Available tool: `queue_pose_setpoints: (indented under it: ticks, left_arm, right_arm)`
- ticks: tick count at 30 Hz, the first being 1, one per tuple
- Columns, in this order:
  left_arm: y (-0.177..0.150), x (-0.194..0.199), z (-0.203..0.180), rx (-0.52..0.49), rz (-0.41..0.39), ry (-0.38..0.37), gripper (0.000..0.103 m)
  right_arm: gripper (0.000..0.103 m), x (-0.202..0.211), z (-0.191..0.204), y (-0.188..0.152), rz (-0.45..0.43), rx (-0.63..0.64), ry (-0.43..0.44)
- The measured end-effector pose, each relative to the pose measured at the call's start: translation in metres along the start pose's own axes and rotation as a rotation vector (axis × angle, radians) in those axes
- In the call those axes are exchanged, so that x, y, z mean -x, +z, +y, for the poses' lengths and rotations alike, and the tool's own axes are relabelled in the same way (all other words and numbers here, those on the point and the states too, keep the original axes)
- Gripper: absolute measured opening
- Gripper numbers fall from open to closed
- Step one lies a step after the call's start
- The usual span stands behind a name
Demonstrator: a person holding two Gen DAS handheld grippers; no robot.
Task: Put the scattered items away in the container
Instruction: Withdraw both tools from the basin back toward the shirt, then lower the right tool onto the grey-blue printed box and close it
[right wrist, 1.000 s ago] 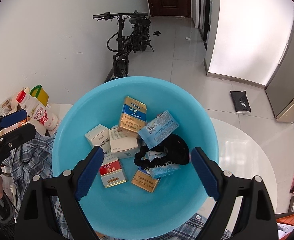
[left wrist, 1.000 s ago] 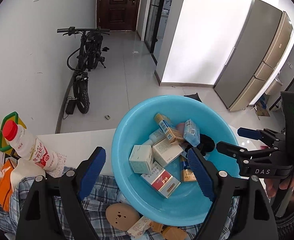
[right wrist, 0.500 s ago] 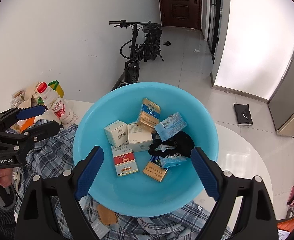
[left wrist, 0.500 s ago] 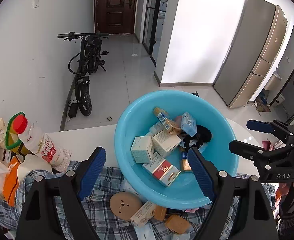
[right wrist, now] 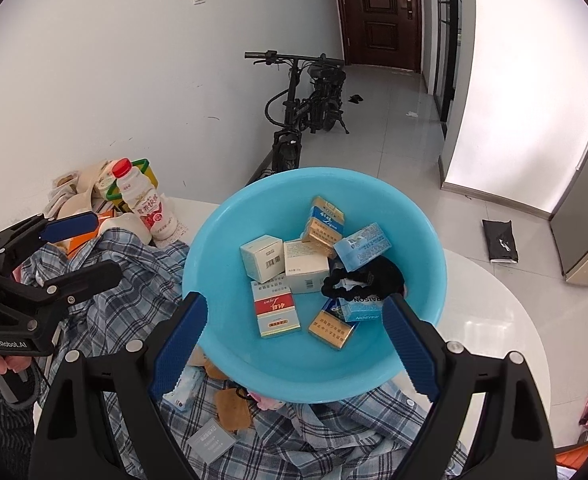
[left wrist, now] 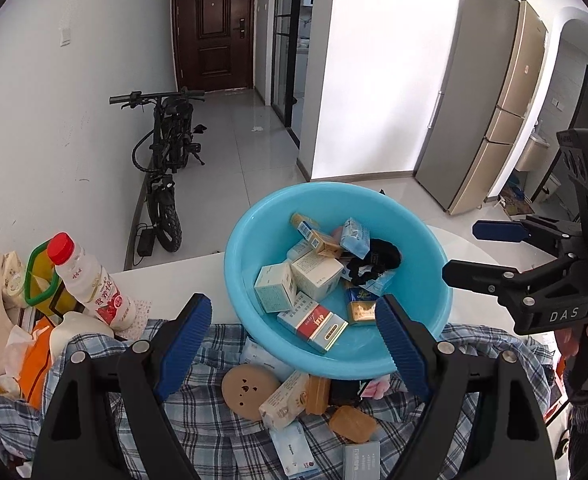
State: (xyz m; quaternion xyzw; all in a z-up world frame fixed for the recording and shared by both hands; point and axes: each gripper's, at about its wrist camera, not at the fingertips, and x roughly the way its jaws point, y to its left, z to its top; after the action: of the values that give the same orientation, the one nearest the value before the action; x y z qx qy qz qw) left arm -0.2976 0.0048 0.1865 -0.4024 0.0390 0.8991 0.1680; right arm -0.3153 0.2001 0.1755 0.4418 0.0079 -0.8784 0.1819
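Observation:
A light blue plastic basin (left wrist: 245, 300) (right wrist: 213, 248) sits on a plaid shirt (left wrist: 221, 432) (right wrist: 133, 264) on a white table. Several small boxes and a black scrunchie (left wrist: 378, 260) (right wrist: 366, 280) lie inside it. More items lie loose on the shirt in front of the basin: a round tan disc (left wrist: 249, 386), a cream pack (left wrist: 283, 400), an orange-brown bar (left wrist: 352, 424) and a grey box (left wrist: 361, 460) (right wrist: 210, 444). My left gripper (left wrist: 294, 344) hangs open above the basin's near rim, holding nothing. My right gripper (right wrist: 294, 348) is open and bare too, over the same rim.
A red-capped milk bottle (left wrist: 89, 280) (right wrist: 143, 200) stands at the left among bags and an orange packet (left wrist: 33, 360). The table's curved edge (right wrist: 526, 320) runs right of the basin. A black bicycle (left wrist: 165, 160) leans on the wall beyond.
Both grippers have pulled back and risen from the basin, which now looks smaller and farther. Loose items on the shirt have come into view below it. Both stay open.

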Motion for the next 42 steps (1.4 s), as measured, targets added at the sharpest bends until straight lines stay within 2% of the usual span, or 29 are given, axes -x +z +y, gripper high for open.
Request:
queue_pose_setpoints:
  ticks: [9, 12, 17, 25, 28, 39, 42]
  left_arm:
    - [-0.023, 0.024, -0.015, -0.045, -0.026, -0.034, 0.086]
    - [-0.035, 0.025, -0.021, -0.081, 0.004, -0.057, 0.086]
    - [-0.062, 0.026, -0.028, -0.114, 0.0, -0.049, 0.086]
    - [-0.096, 0.017, -0.028, -0.073, 0.058, -0.099, 0.086]
    - [-0.107, 0.012, -0.028, -0.081, 0.08, -0.092, 0.086]
    - [-0.14, 0.001, -0.023, -0.102, 0.128, -0.059, 0.086]
    - [-0.149, -0.004, -0.024, -0.102, 0.137, -0.066, 0.086]
  right_arm:
    - [0.089, 0.019, 0.013, -0.013, -0.028, 0.045, 0.03]
    - [0.089, 0.023, 0.019, -0.022, -0.027, 0.07, 0.038]
    - [0.089, 0.029, 0.029, -0.045, -0.037, 0.099, 0.082]
    - [0.089, 0.016, 0.044, -0.084, 0.024, 0.155, 0.118]
    - [0.089, 0.009, 0.049, -0.1, 0.073, 0.156, 0.155]
    - [0.089, -0.003, 0.06, -0.15, 0.099, 0.175, 0.189]
    - [0.09, -0.004, 0.059, -0.162, 0.07, 0.166, 0.162]
